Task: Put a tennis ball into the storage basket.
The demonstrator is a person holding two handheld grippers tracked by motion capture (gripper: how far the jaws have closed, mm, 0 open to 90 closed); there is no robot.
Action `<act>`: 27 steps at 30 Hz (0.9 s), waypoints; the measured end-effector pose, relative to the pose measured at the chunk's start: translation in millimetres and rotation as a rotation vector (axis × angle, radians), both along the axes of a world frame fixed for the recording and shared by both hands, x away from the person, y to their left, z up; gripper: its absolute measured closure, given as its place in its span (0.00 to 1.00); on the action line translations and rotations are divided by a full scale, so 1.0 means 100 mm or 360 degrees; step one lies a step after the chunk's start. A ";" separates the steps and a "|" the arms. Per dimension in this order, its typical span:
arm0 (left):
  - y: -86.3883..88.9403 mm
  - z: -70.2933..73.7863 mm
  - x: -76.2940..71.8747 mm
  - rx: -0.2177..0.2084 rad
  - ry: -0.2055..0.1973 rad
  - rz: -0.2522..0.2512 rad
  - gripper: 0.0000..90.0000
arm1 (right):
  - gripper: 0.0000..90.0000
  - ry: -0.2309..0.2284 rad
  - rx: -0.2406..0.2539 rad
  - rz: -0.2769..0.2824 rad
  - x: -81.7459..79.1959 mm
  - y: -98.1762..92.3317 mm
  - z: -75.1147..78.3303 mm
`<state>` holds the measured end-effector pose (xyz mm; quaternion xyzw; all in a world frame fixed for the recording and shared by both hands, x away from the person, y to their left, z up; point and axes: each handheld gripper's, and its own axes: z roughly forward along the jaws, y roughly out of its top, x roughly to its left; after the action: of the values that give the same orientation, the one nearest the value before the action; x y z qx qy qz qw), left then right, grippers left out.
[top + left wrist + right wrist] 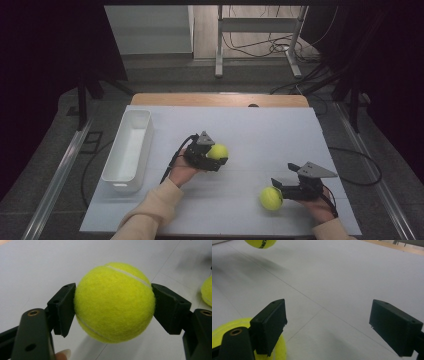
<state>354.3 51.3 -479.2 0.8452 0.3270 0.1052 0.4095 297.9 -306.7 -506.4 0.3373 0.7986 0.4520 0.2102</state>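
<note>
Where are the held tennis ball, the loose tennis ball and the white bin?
Held tennis ball [114, 302]: left gripper view, middle of its fuzzy face, between the jaws.
Loose tennis ball [270, 198]: high view, centre of the ball on the table.
White bin [145, 137]: high view, its right wall.

Ball at top edge of right gripper view: black printed lettering is seen on the tennis ball [260, 243]; it is cut off by the frame and upside down, so no word can be made out.
Ball in left gripper view: no print is seen on the held tennis ball [114, 302]; a white seam alone is shown.
High view: no readable text, number or sign is found.
</note>
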 end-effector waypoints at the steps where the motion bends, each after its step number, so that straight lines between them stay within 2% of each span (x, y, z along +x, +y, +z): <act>1: 0.00 0.00 0.00 0.0000 0.0000 0.0000 0.28 | 0.16 0.0000 0.0000 0.0000 0.00 0.00 0.00; 27: 0.09 0.14 -0.04 -0.0061 -0.0049 0.0023 0.28 | 0.16 0.0002 -0.0013 0.0002 0.00 0.00 0.00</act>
<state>350.3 60.8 -465.7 0.8330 0.3288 0.1148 0.4299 297.9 -306.6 -506.6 0.3363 0.8007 0.4487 0.2108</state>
